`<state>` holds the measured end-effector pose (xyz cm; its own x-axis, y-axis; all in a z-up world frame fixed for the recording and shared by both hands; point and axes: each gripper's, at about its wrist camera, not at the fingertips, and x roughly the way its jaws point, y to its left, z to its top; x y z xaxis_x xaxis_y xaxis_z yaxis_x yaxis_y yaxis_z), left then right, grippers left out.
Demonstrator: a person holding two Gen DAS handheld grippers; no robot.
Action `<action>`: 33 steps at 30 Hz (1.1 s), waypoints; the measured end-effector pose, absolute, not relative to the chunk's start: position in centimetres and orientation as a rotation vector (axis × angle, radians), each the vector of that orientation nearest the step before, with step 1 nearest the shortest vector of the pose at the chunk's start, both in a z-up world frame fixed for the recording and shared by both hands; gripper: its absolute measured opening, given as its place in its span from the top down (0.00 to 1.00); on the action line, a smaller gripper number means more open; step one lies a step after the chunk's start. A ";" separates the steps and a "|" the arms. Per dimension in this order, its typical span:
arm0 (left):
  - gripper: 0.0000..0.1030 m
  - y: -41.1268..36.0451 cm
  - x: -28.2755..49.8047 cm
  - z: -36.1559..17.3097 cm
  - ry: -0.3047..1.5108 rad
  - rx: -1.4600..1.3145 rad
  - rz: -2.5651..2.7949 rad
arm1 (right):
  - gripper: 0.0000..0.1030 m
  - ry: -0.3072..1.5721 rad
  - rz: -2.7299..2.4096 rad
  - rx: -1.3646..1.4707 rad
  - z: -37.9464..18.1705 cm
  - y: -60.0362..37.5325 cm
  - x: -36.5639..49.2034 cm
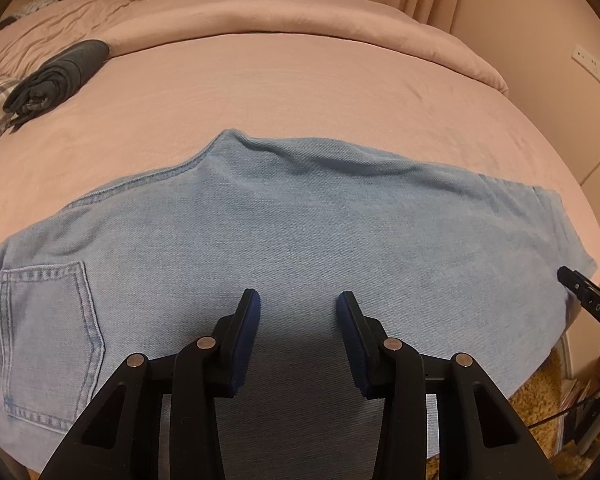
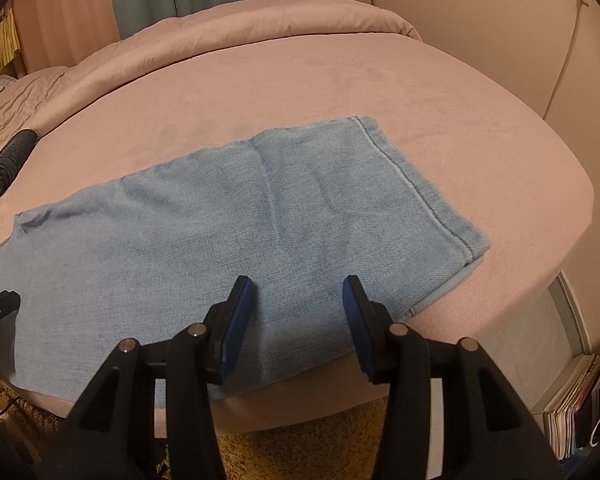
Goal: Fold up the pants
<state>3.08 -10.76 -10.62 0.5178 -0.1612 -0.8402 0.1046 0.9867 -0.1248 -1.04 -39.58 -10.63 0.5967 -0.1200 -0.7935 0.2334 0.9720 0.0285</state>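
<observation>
Jeans (image 1: 284,248) flat on bed (image 1: 300,92), long axis left-right, hems rightward.

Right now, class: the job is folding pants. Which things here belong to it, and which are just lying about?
Belongs to the job:
- light blue jeans
- left gripper, open
- right gripper, open

Just lying about:
- rolled dark garment
- pink duvet
- stacked magazines

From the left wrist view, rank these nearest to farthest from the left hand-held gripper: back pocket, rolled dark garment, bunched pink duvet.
Measured from the left hand-held gripper, which is open over the jeans:
1. Back pocket, near left, on the jeans.
2. Rolled dark garment, far left on the bed sheet.
3. Bunched pink duvet, along the bed's far edge.
</observation>
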 end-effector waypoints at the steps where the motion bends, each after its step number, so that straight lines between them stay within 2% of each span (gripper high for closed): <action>1: 0.59 -10.8 3.1 -10.6 1.015 -0.062 -0.160 | 0.55 0.910 -0.208 0.133 -10.6 -39.5 -1.0; 22: 0.59 -9.6 3.4 -10.5 1.032 -0.087 -0.219 | 0.54 1.038 -0.252 0.145 -10.2 -39.6 1.2; 33: 0.59 -8.9 3.4 -10.5 1.035 -0.114 -0.238 | 0.53 1.043 -0.250 0.186 -10.2 -40.0 1.6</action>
